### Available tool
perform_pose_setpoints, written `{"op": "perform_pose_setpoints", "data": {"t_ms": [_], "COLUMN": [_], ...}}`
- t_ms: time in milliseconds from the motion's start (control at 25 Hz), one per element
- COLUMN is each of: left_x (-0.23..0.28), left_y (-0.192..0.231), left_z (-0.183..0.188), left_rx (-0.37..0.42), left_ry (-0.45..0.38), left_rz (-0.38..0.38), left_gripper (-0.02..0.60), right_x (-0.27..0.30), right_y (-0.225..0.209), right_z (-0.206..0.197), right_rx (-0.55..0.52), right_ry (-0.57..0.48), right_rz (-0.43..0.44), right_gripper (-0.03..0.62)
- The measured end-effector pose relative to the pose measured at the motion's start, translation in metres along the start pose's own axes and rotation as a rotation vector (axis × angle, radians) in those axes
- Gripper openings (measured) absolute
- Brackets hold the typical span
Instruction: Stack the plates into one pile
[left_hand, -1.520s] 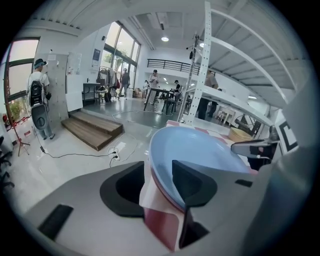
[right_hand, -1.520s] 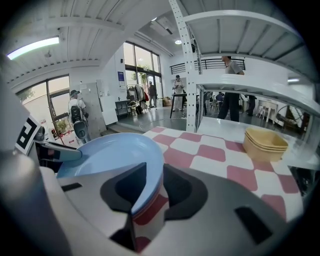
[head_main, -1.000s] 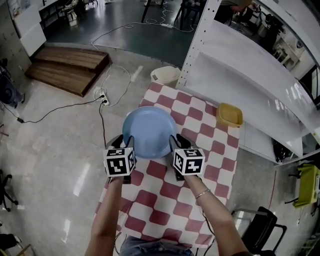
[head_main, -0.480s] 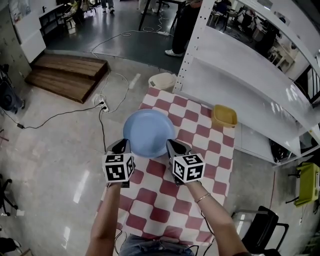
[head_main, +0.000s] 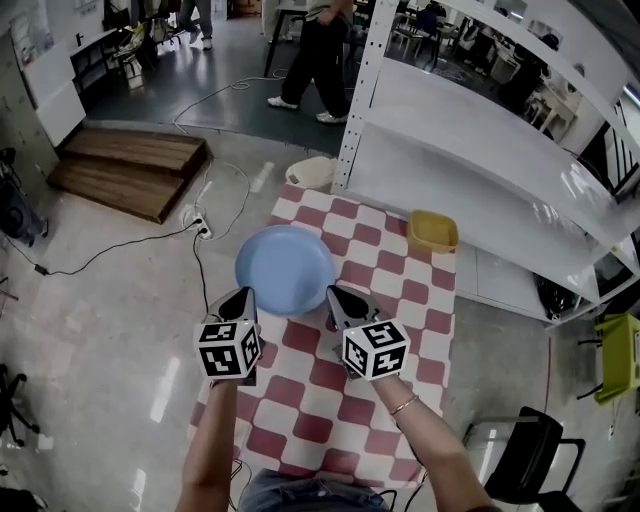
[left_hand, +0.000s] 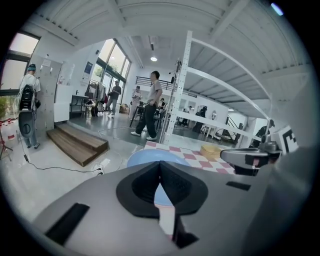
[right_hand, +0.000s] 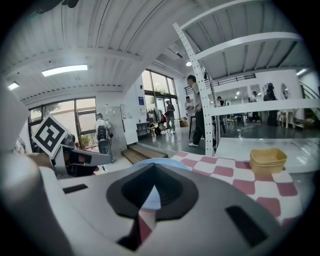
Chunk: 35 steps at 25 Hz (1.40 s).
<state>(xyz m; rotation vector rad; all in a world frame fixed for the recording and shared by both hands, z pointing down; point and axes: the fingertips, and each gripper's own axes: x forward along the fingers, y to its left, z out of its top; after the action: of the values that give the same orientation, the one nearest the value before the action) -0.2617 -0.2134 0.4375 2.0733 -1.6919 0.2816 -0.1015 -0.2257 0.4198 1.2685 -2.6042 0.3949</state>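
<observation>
Stacking looks finished, or close to it: only one pile shows, the blue plate pile (head_main: 285, 268) on the far left of the checked table (head_main: 330, 400). How many plates lie in it I cannot tell, and no loose plate is visible. The left gripper (head_main: 244, 295) and right gripper (head_main: 334, 293) hover just short of its near rim. Their jaws have just been closing and now meet with nothing between them. The pile's left rim reaches the table edge, perhaps slightly over it. Bare cloth lies open to the right, up to the yellow tubs (head_main: 432, 231) by the white shelving rack (head_main: 480, 170).
</observation>
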Motion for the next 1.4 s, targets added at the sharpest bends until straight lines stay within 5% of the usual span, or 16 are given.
{"op": "perform_pose_setpoints", "data": {"t_ms": [1400], "left_x": [-0.129], "left_y": [-0.097], "left_z": [-0.049], "left_rx": [0.092], "left_ry": [-0.072], "left_rz": [-0.03], "left_gripper": [0.017], "right_x": [-0.152], "right_y": [0.046], "right_z": [-0.039], "right_rx": [0.071], "right_ry": [-0.058], "right_rz": [0.028], "right_gripper": [0.009]}}
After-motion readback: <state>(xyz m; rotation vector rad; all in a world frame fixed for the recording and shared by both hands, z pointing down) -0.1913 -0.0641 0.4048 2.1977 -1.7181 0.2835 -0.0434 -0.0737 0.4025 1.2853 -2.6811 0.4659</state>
